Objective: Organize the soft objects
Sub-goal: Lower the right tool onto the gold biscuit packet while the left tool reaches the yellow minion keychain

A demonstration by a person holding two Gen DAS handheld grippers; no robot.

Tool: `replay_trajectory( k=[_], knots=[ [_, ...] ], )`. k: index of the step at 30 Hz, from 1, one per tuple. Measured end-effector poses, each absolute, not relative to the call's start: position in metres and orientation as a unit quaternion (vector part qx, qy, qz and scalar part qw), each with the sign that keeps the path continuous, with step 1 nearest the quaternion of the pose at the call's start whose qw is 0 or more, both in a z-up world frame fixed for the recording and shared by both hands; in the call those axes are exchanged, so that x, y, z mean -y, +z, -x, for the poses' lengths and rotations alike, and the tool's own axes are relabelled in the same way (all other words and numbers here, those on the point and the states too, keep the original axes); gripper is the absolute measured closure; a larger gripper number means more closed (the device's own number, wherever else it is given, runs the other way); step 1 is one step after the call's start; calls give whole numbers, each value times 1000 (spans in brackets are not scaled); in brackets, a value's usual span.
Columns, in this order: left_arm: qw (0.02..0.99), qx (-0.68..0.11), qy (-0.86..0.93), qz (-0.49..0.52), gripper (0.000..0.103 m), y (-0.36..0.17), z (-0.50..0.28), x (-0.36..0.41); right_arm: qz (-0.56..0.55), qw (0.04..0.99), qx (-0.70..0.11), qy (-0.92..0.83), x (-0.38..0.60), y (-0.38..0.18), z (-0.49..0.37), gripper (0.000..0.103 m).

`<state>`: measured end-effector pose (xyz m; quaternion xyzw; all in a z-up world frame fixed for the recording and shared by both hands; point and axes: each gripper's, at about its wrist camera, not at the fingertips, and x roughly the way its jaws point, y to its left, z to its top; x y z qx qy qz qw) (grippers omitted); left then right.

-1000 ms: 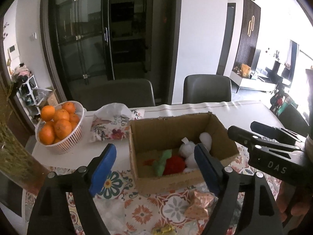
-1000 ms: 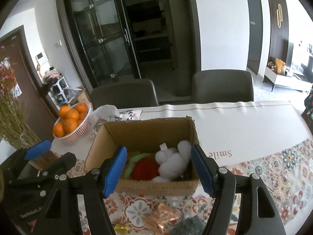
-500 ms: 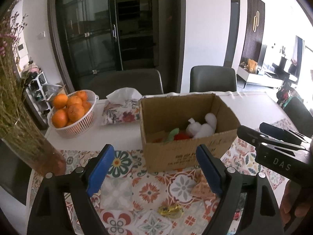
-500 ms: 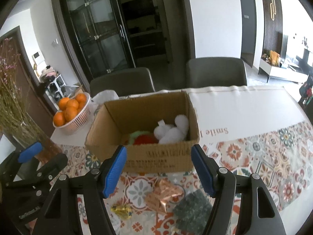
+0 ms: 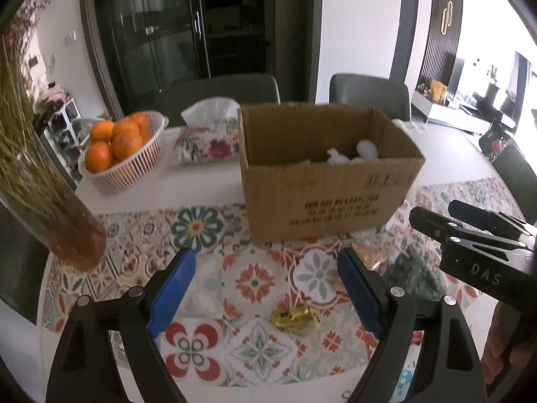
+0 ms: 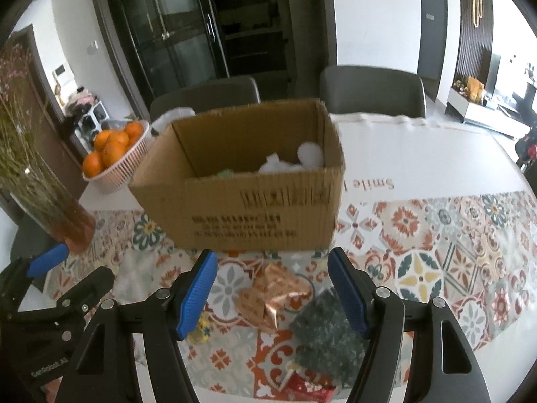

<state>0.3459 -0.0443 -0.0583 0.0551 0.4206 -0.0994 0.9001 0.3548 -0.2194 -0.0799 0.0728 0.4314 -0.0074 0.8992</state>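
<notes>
Right wrist view, left to right: your left tongs (image 6: 63, 268) sit at the lower left edge, spread and empty. Your right tongs (image 6: 272, 288) are released too, holding nothing. Between their blue pads, low in the frame, lies the copper foil wrapper (image 6: 272, 297), and just right of it the dark green fuzzy piece (image 6: 327, 332), its long axis running toward the lower left. The cardboard box (image 6: 248, 208) stands beyond at centre, on the desk (image 6: 419, 158). Your right tongs look nearer the green piece.

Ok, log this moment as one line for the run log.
left gripper: open, empty | right gripper: open, above copper foil bundle | cardboard box: white plush inside
</notes>
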Motion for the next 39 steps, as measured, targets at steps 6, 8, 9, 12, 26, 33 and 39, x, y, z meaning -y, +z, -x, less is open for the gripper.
replay_trajectory(
  k=[6,8,9,12,26,33,39],
  knots=[
    [887,-448,-97,-50,16,-82,-339,42,-67,888,-455,-4,217,-100,-353,30],
    [883,-457,-98,-46,16,-90,-338,42,-67,885,-460,-1,217,-105,-352,27],
    [881,-461,-99,-45,16,-93,-337,42,-66,884,-462,0,217,-107,-353,26],
    [876,-469,-102,-46,16,-101,-336,43,-64,879,-473,1,217,-117,-353,26],
    [844,-522,-123,-6,16,-153,-334,45,-103,847,-521,24,217,-164,-368,26],
    [835,-537,-118,8,16,-175,-339,47,-131,833,-537,20,220,-184,-380,26],
    [832,-543,-112,4,16,-190,-345,56,-151,822,-548,15,223,-197,-393,26]
  ],
)
